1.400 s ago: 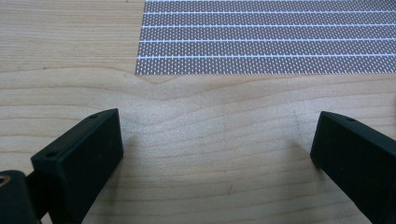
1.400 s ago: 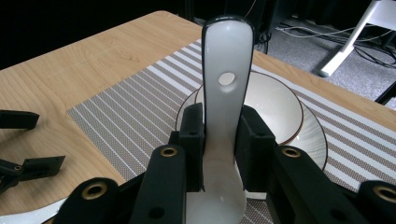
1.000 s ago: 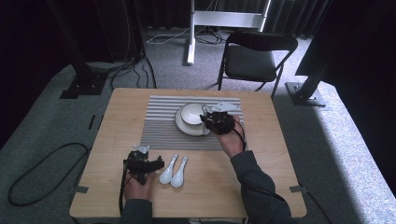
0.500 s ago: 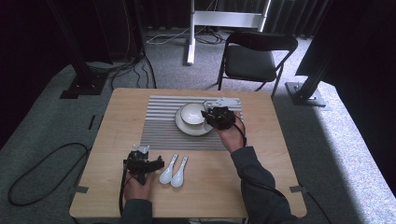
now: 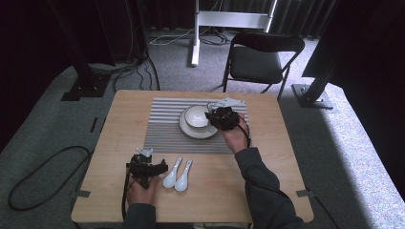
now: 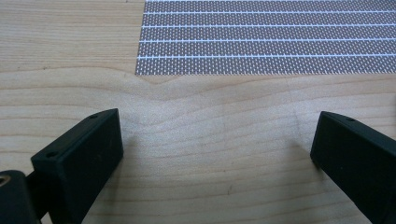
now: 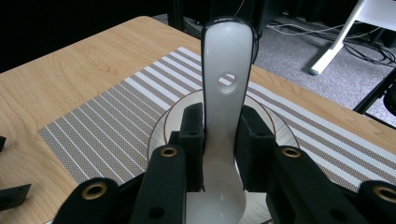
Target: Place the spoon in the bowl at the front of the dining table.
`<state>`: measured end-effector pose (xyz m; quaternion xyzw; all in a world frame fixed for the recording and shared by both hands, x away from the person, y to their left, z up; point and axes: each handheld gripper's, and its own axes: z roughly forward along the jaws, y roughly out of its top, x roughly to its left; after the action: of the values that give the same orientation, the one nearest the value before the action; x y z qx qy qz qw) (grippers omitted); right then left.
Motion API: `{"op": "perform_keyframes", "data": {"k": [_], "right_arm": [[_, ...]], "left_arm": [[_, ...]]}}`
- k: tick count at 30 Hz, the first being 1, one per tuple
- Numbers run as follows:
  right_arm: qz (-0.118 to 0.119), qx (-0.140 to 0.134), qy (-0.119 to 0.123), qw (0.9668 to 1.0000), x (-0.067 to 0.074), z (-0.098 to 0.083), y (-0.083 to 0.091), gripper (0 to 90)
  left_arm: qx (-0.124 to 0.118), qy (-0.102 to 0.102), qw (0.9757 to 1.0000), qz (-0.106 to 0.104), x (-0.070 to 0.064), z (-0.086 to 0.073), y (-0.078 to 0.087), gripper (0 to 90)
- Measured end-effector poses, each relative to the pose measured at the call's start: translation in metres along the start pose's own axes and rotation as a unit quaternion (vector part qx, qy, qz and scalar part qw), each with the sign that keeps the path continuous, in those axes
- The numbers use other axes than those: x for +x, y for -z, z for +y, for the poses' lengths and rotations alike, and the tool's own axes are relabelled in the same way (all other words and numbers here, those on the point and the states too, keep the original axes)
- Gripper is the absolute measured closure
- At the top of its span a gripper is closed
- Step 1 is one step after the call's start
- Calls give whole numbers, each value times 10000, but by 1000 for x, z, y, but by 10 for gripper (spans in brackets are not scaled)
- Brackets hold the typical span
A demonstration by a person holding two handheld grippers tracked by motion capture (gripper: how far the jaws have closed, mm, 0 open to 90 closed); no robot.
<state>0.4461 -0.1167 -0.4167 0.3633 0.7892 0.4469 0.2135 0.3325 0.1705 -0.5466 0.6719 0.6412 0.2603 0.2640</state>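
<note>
My right gripper [image 7: 219, 154], clamped on the white spoon [image 7: 227, 84], held it handle-forward directly over the bowl [image 5: 196, 116].

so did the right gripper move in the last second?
Yes. The right gripper, shut on a white spoon, shifted slightly up the high view over the plate.

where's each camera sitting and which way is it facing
High view: above the person's side, facing forward and down on the table; forearms, hands, both grippers show.
Left gripper view: on the left gripper, facing bare wood; jaws wide apart.
Right gripper view: on the right gripper, facing the plate; jaws clamp a white spoon.
All three share the striped placemat.
</note>
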Motion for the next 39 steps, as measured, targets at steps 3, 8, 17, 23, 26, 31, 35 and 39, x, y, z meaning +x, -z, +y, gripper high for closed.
{"op": "perform_keyframes", "data": {"k": [3,8,17,23,26,31,35,39], "right_arm": [[-12,3,-6,10000,-1,2,-2,743],[-57,-47,-35,10000,-4,5,-4,744],[-113,-59,-83,9999,-8,14,-11,744],[-165,-135,-98,9997,-9,20,-11,744],[-192,-191,-84,9996,-10,23,-11,744],[-228,-167,-119,9995,-11,24,-17,744],[-239,-175,-164,9994,-11,22,-20,744],[-210,-179,-115,9996,-8,20,-24,744]], "left_arm": [[0,1,10000,1,0,0,0,27],[-7,8,10000,4,0,0,0,27],[-12,13,10000,1,0,0,0,27],[-11,12,10000,2,0,0,0,27],[-10,11,10000,1,0,0,0,27],[-10,11,10000,2,0,0,0,27],[-10,11,10000,1,0,0,0,27],[-9,6,10000,1,0,0,0,27]]}}
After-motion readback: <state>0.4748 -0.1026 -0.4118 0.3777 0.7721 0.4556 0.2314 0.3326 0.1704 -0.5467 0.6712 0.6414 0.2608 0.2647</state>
